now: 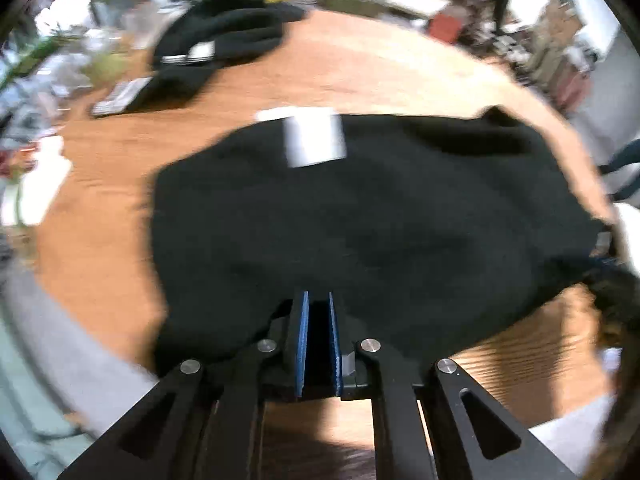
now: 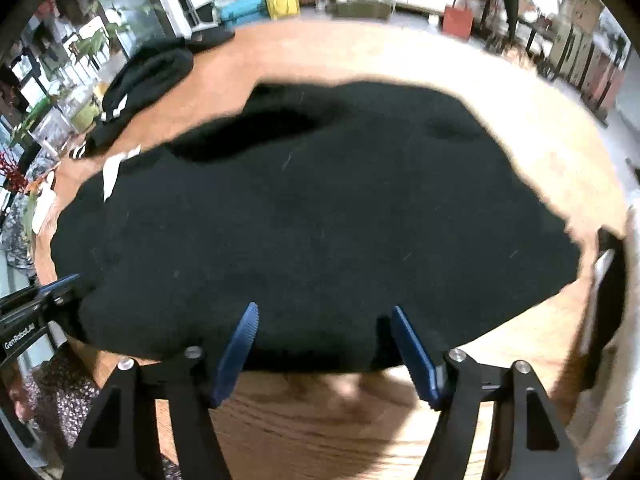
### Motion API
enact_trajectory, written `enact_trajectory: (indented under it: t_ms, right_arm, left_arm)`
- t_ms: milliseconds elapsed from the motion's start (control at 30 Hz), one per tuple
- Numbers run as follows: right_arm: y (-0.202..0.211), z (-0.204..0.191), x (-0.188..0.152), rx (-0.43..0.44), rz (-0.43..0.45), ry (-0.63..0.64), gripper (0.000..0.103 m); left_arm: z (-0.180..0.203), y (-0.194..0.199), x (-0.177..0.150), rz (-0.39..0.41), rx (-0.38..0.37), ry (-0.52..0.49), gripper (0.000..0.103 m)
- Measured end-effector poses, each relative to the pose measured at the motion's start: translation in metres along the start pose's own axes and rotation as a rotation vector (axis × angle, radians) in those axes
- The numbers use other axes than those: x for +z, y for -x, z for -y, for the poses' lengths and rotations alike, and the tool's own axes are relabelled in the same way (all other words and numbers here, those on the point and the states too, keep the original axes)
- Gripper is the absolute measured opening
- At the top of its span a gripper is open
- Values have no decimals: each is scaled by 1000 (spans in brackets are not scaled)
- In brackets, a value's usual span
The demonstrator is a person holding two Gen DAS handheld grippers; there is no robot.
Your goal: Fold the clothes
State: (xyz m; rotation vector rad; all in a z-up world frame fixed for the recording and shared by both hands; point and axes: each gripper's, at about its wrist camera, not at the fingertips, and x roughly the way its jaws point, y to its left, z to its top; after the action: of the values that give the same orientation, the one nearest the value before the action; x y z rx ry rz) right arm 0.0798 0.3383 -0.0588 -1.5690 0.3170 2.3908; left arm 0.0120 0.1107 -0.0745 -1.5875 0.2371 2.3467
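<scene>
1. Left wrist view. The left gripper points steeply down at the near hem of a black garment spread on the wooden table. Its blue pads stand nearly together, with dark cloth in the narrow slot between them; judged to be pinching the garment's near edge, though motion blur prevents a firm view of the contact.

2. Same view. The garment lies directly ahead of this gripper and runs wider to the right than to the left; its long axis crosses the gripper's line of sight. A white label sits at the far edge. A second pile of dark clothing lies well apart, far ahead and to the left.

3. Right wrist view. The right gripper is spread wide, fingertips over the near hem of the garment. The pads do not press on cloth; nothing is held. The left gripper shows at the far left, at the same hem.

4. Judgement. Both grippers stand at the near hem, the garment lying ahead of each. The left appears to have its hold; the right must yet close on the edge before the hem can be carried toward the far edge.
</scene>
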Motion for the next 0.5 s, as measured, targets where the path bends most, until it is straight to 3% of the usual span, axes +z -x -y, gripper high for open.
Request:
enact_trajectory:
  t_ms: [33,133,233,333,500]
  right_arm:
    - [1,6,6,-22,9,-6,77]
    - [-10,26,16,-51,6,-90,78]
    - [-43,36,16,-44,-62,-156,88]
    - [-44,25,13,-53,-19,-127,87]
    - [-33,45,16,27,4,-276,82]
  left_arm:
    - [-10,-4,-1,-23,12,16,11]
    - [-30,-15,-5,-37,-72,72,12]
    - [-31,-17,-4,-26,-90,93,12]
    - [-26,-19,-2,-25,-79,77,12]
    - [-20,-22,0,-15,-80,73,12]
